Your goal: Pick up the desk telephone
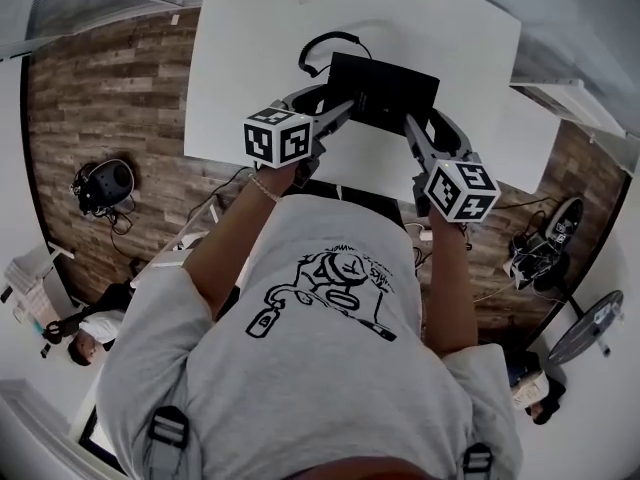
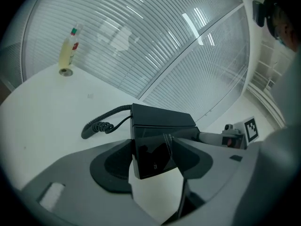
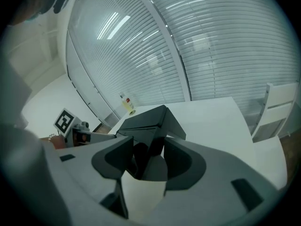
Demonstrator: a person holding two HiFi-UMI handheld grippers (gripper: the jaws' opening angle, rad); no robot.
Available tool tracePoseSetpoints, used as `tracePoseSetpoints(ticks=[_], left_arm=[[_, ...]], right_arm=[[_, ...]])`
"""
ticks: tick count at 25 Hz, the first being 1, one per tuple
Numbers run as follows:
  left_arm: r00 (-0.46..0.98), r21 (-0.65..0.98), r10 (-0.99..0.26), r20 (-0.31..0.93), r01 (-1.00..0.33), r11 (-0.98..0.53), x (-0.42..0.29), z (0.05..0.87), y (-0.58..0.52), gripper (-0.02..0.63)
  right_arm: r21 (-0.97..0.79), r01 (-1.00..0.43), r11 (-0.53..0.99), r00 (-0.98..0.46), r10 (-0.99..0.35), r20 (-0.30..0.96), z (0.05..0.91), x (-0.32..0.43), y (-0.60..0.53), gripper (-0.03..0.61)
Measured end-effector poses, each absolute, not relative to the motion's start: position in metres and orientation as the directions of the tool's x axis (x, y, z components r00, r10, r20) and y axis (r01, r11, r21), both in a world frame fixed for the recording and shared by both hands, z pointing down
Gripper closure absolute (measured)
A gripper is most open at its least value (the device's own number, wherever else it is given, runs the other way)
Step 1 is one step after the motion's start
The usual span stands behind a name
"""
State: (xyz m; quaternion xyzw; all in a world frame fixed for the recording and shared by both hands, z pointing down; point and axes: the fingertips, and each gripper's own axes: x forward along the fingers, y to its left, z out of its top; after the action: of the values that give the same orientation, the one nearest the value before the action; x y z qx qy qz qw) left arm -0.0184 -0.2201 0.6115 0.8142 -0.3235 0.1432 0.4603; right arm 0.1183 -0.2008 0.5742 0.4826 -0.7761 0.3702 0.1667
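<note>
The black desk telephone sits near the front edge of the white table, with its coiled cord looping behind it. My left gripper is shut on the phone's left near corner. My right gripper is shut on its right near corner. In the left gripper view the phone is wedged between the jaw pads and the cord rests on the tabletop. In the right gripper view the phone's edge stands between the pads. Whether the phone is off the table I cannot tell.
A small bottle stands at the table's far edge by the blinds. A white chair is at the table's right side. On the wooden floor lie a dark headset and cables.
</note>
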Motion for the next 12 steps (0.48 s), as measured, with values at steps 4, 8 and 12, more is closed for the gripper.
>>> tracePoseSetpoints(ticks=[4,8,12], left_arm=[[0.743,0.645,-0.415,0.525,-0.665,-0.376,-0.021,0.582,-0.228,0.357],[0.746,0.657,-0.421,0.517,-0.66,-0.364,-0.021,0.556,-0.229,0.357],[0.741,0.651,-0.447,0.501,-0.663,-0.37,-0.023,0.527,-0.232,0.357]], right_arm=[[-0.413,-0.87,0.27,-0.481,-0.65,0.588,0.542,0.116,-0.209,0.387],[-0.419,-0.867,0.272,-0.483,-0.666,0.569,0.513,0.115,-0.215,0.387],[-0.414,-0.863,0.29,-0.491,-0.676,0.549,0.485,0.113,-0.218,0.387]])
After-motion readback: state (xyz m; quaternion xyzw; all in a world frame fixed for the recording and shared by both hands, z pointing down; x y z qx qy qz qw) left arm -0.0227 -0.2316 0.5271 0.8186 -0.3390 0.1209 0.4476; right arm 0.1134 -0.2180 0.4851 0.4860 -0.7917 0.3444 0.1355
